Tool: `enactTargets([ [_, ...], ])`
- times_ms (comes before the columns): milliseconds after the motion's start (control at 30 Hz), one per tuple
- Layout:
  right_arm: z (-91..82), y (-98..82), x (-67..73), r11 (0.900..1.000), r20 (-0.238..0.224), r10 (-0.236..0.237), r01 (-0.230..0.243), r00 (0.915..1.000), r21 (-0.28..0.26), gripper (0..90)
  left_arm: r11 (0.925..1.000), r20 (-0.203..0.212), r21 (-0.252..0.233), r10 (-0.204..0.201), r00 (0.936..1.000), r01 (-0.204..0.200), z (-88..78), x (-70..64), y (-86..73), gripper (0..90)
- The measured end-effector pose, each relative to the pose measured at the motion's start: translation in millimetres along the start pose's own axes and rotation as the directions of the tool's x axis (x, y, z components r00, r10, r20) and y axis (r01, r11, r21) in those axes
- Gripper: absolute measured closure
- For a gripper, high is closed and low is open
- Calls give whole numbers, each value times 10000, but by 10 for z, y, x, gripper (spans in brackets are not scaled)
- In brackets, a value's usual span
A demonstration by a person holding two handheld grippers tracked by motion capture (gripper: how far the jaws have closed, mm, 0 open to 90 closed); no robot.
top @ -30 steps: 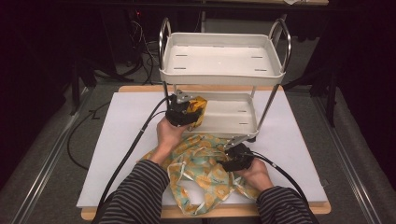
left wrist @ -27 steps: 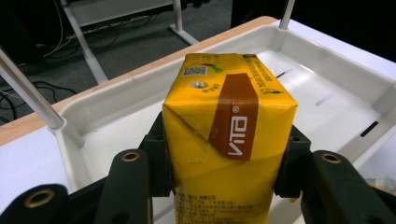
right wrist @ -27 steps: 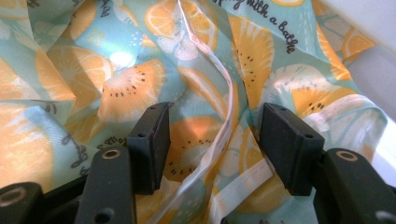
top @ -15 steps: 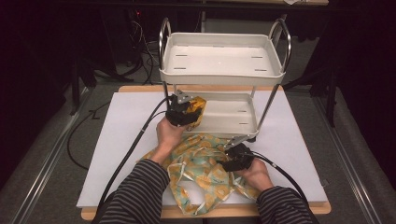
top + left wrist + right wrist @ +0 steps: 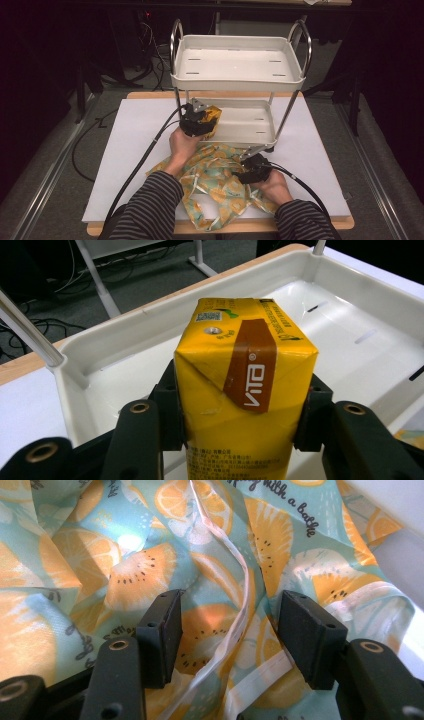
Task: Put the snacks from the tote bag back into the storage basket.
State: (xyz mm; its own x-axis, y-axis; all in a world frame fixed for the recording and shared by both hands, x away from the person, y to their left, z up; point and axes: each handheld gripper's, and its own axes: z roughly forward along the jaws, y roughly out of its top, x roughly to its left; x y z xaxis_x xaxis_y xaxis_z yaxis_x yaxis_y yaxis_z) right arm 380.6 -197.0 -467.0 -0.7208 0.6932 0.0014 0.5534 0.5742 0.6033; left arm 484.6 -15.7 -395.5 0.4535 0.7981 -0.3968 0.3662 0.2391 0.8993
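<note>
Tongs of our left hand (image 5: 245,425) clamp the yellow carton (image 5: 245,390) over the lower tray (image 5: 100,355) of the rack (near its corner); our right tongs (image 5: 227,640) gape above the citrus-print bag (image 5: 125,570) on the tabletop (image 5: 135,130).

Surroundings: dark past the lit white board (image 5: 140,150).
Glare: on tray (image 5: 320,295) floor, upper right.
Focus: soft, grainy.

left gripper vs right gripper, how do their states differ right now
The left gripper is shut on the yellow drink carton; the right gripper stands open, nothing pressed between its fingers. The left is held at the lower tray of the white cart; the right hangs over the fruit-print bag. Both are black.
</note>
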Motion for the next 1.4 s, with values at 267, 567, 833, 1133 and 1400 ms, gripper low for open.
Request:
enactTargets([
  [267,-2,0,1,10000,-28,-3,3,10000,17,441,9998,105,194,60,9999,-62,-2,-2,-27,523],
  [567,-1,0,2,10000,15,20,-20,10000,10,441,9990,133,428,128,9998,-134,-24,-13,-44,524],
  [833,-1,1,1,10000,27,7,-7,10000,23,441,9960,173,830,310,9994,-323,-62,5,-56,525],
  [1133,-1,-1,-2,10000,15,-3,3,10000,18,441,9939,211,1101,46,9998,-69,-113,58,-82,526],
  [1400,0,-1,0,10000,-12,40,-40,10000,-4,441,9904,180,1370,151,9997,-175,-124,70,-110,526],
])
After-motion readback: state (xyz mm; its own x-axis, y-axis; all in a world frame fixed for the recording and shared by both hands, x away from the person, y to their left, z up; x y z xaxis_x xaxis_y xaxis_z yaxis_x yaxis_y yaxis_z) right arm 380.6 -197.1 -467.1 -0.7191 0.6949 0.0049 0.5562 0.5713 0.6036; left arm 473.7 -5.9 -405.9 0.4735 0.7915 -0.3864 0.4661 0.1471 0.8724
